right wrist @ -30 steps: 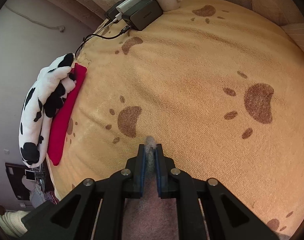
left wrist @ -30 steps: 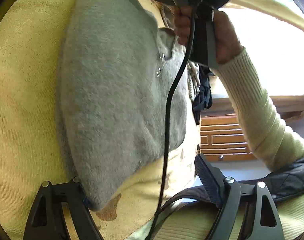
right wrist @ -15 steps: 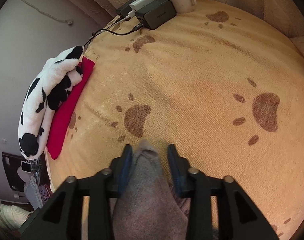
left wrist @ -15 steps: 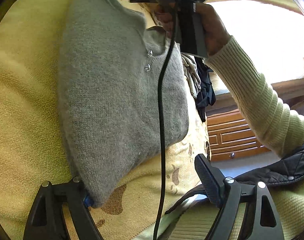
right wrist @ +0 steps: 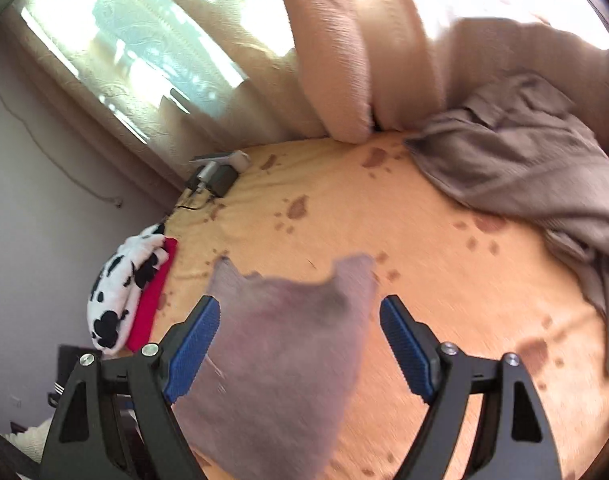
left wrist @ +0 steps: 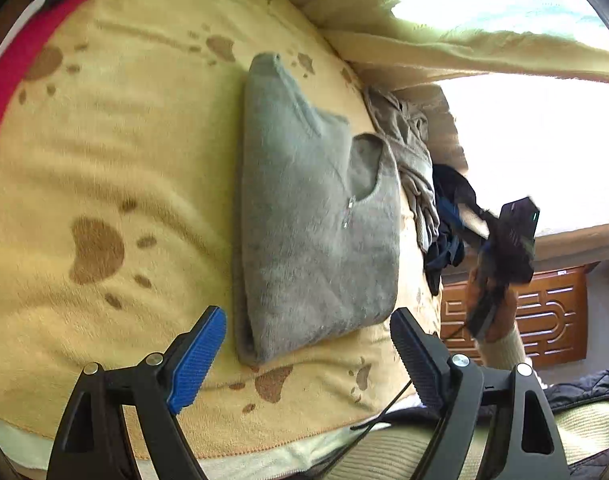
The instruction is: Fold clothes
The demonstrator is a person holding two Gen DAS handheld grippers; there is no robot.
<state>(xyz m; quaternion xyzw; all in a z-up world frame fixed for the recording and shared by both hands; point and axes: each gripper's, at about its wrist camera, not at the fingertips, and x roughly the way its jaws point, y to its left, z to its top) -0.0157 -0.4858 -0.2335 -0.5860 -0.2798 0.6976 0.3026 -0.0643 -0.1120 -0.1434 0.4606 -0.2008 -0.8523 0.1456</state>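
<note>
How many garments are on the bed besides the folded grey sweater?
2: a crumpled beige garment right of the grey sweater, and a dark blue one beyond it at the bed's edge. More may be hidden underneath.

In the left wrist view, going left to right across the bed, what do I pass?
Red cloth at the edge → yellow paw-print blanket → folded grey sweater → crumpled beige garment → dark blue garment → right gripper, blurred, off the bed's side.
</note>
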